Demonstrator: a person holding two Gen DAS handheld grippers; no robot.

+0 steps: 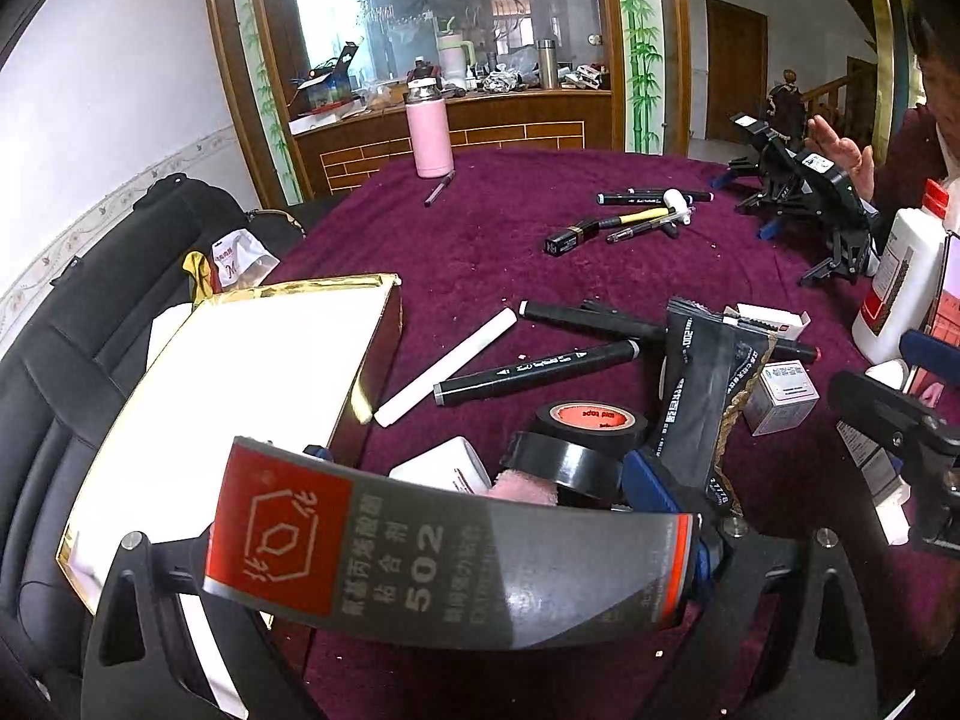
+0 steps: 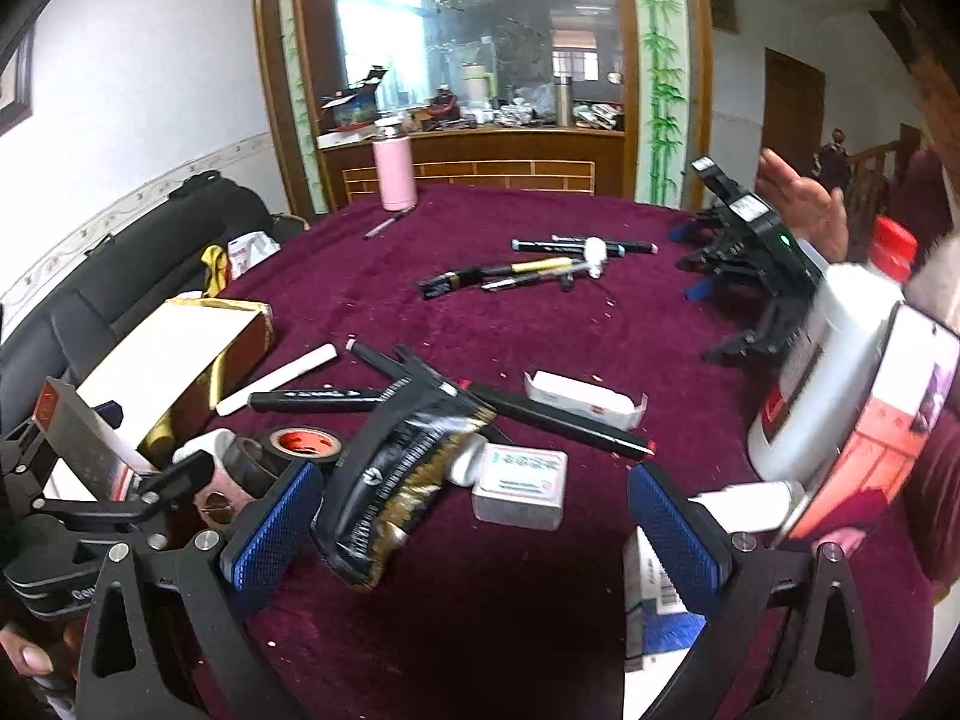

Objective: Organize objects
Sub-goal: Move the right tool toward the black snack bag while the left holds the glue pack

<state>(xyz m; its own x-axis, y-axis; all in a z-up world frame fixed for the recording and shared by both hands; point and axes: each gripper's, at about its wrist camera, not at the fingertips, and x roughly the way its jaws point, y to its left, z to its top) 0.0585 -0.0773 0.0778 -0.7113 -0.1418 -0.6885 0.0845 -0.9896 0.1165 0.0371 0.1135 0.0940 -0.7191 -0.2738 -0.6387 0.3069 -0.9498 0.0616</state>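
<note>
Left wrist view: the left gripper (image 1: 456, 546) is seen clamped across a flat grey-and-red glue card (image 1: 444, 558) printed "502", held crosswise just above the near edge of the purple tablecloth (image 1: 480, 240); its fingers are largely hidden behind the card, only one blue pad (image 1: 651, 483) showing. Partly masked by the card are a black tape roll (image 1: 591, 426), a pink item and a white object, neither identifiable. Beside the card lies a gold-edged white box (image 1: 240, 372), cut by the table edge. Beyond are a white stick (image 1: 447, 366), black markers (image 1: 534, 372), a black foil pouch (image 1: 702, 396) and a small grey box (image 1: 783, 396). A white bottle (image 1: 900, 294) is cropped at the right. Right wrist view: the right gripper (image 2: 474, 534) is shown spread wide and empty, low over the cloth, blue pads (image 2: 270, 528) either side of the pouch (image 2: 396, 474) without touching it. The left gripper (image 2: 108, 480) appears at far left with the card (image 2: 78, 438) edge-on. Only here is a red bottle cap (image 2: 894, 249) visible, blurred. A person's raised hand (image 2: 804, 204) is seen behind a further black gripper (image 2: 750, 252) resting on the table.
</note>
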